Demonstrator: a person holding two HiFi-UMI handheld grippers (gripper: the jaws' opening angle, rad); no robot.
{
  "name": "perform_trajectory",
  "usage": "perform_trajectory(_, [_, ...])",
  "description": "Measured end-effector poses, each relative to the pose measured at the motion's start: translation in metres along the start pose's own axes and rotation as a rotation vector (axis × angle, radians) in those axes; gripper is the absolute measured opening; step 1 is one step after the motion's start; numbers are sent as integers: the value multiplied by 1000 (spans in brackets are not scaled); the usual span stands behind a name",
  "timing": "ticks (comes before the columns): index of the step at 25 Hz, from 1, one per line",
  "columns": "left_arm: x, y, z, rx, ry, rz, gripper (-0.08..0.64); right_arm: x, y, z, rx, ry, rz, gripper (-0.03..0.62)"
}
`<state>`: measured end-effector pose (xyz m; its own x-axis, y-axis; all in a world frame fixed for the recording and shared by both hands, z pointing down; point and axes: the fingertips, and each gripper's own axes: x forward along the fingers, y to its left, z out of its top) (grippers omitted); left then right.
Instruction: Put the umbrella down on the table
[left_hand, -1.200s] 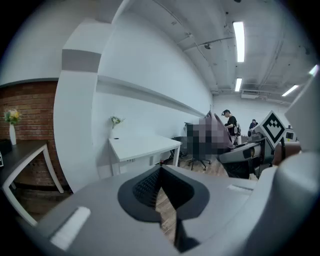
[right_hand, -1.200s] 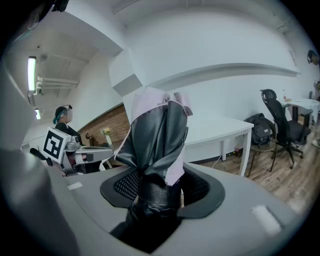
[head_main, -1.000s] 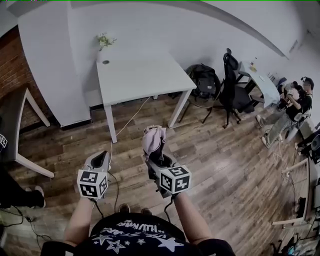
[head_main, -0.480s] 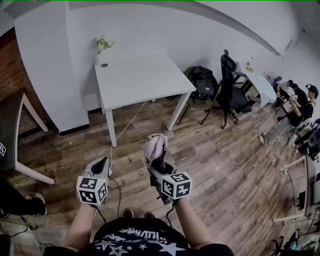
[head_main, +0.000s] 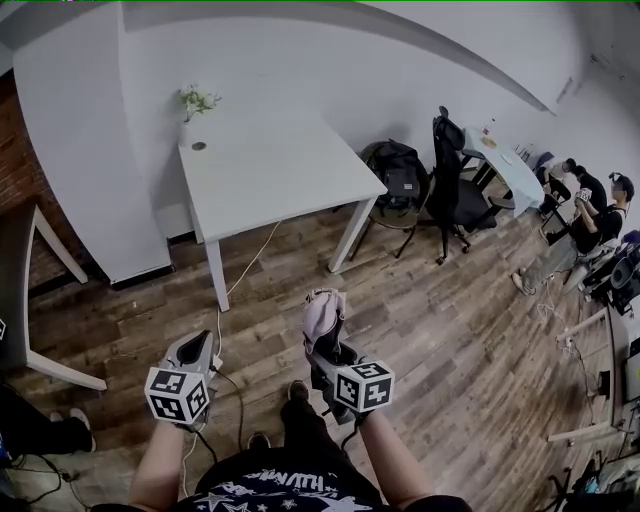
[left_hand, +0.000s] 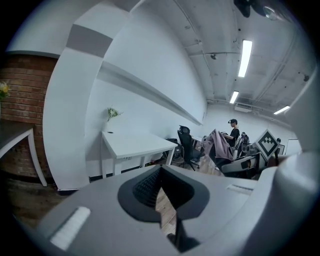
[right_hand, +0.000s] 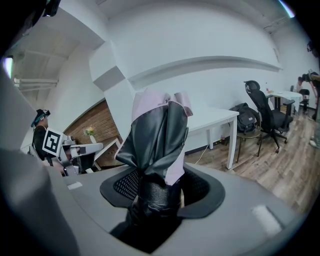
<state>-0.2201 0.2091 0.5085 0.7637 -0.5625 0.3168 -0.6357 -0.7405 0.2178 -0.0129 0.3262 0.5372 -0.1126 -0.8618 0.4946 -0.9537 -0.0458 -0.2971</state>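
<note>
A folded umbrella (head_main: 322, 312) with pink and black cloth stands upright in my right gripper (head_main: 326, 342), whose jaws are shut on its black lower part. In the right gripper view the umbrella (right_hand: 157, 145) fills the middle between the jaws. My left gripper (head_main: 196, 347) hangs to its left with its jaws closed and nothing in them (left_hand: 160, 170). The white table (head_main: 270, 165) stands ahead across the wooden floor, well apart from both grippers, and shows too as the table (right_hand: 212, 117) and the table (left_hand: 132, 142).
A small vase with a plant (head_main: 190, 105) stands at the table's far left corner. A cable (head_main: 240, 275) runs over the floor under it. A backpack (head_main: 400, 165), a black office chair (head_main: 455, 185) and seated people (head_main: 590, 215) are at the right. A dark table (head_main: 25, 300) is at the left.
Both grippers have sunk a little in the head view, the right one keeping its hold on the umbrella. A foot has come forward beneath them, and the view has swung slightly.
</note>
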Motion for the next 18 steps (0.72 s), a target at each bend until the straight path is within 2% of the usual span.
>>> perform_trajectory(4, [19, 5, 6, 13, -4, 28, 3, 22, -25, 11, -1, -11, -20, 244])
perform_trajectory(10, [72, 23, 24, 40, 19, 76, 3, 87, -65, 49, 36, 3, 37, 244])
perform_trajectory(18, [164, 38, 66, -6, 29, 161, 3, 162, -126, 126, 29, 29, 115, 244])
